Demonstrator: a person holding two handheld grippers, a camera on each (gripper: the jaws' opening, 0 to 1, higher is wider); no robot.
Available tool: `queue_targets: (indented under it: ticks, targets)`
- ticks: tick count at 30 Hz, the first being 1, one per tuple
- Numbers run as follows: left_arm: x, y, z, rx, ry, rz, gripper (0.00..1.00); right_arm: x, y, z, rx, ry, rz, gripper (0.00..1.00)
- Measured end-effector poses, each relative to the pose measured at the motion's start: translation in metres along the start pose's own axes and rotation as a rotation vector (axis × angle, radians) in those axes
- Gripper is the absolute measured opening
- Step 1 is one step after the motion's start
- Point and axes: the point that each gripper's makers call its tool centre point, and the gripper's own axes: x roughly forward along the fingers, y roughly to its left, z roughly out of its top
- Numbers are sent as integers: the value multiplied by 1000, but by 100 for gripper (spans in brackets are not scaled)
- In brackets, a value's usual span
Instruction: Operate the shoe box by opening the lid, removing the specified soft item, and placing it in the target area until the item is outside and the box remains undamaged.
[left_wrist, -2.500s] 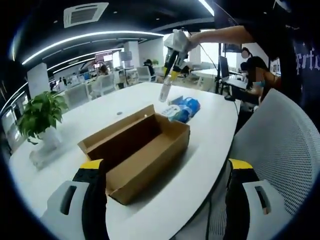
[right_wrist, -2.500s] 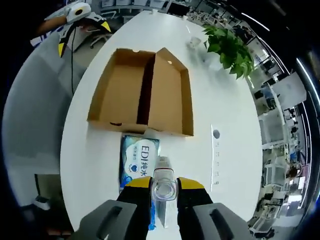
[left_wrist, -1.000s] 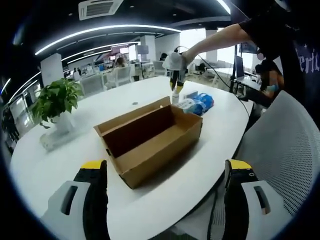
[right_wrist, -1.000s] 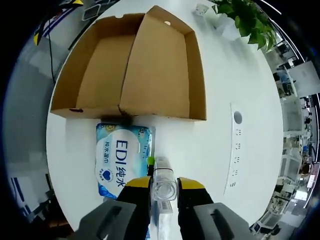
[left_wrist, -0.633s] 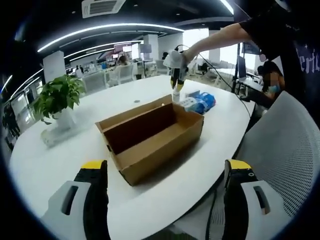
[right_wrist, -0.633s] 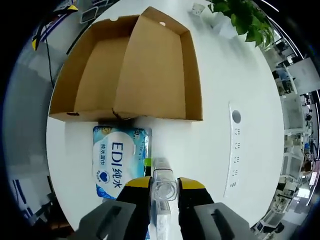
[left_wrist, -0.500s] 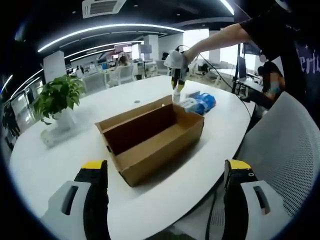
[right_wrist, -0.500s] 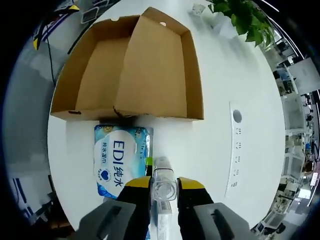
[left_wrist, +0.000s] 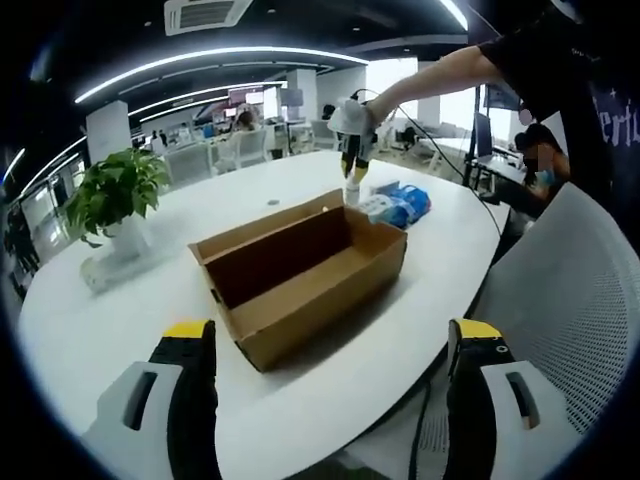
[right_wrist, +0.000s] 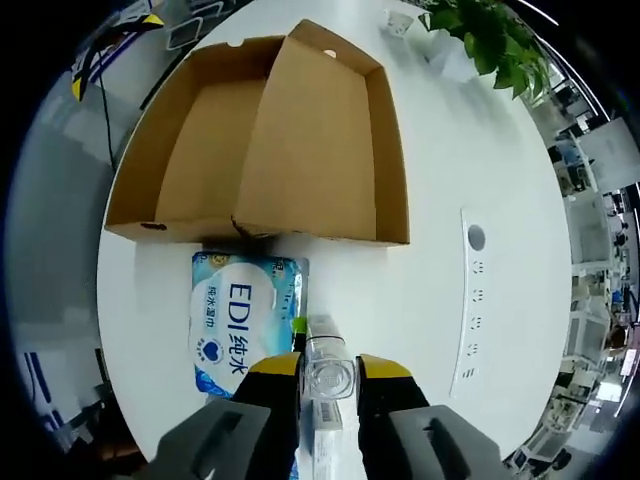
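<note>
Shoebox of plain brown cardboard lies open on the white oval bench, lid folded back flat beside the tray, and your right tongs hang above the bench end just short of it, pinching a clear plastic bottle upright between their black, yellow-tipped fingers. Directly below those tongs, in the right gripper view, a soft blue-and-white wet-wipe pack printed "EDI" lies flat on the bench, outside the box and touching or nearly touching its short end wall. Both the tray and the lid look bare inside. To the right of the pack a flush grey socket strip with a round cap is set into the bench top, and past the far end of the box stands a green leafy plant in a white pot. In the left gripper view your left tongs are spread wide, gripping nothing, held back from the near bench edge with the box well ahead of them. Beyond the box you can see your right tongs pointing down at the blue pack, the plant at the left of the bench, and a white mesh chair back close on the right.
</note>
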Motion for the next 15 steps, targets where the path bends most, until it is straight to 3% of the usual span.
queue_targets:
  ticks: [7, 12, 15]
  targets:
    - [1, 2, -2, -6, 6, 13, 93, -3, -5, -1, 4, -12, -23, 22]
    - [4, 10, -2, -18, 10, 47, 86, -3, -5, 0, -7, -23, -33, 22]
    - [5, 18, -3, -24, 22, 74, 82, -5, -7, -1, -7, -21, -46, 28]
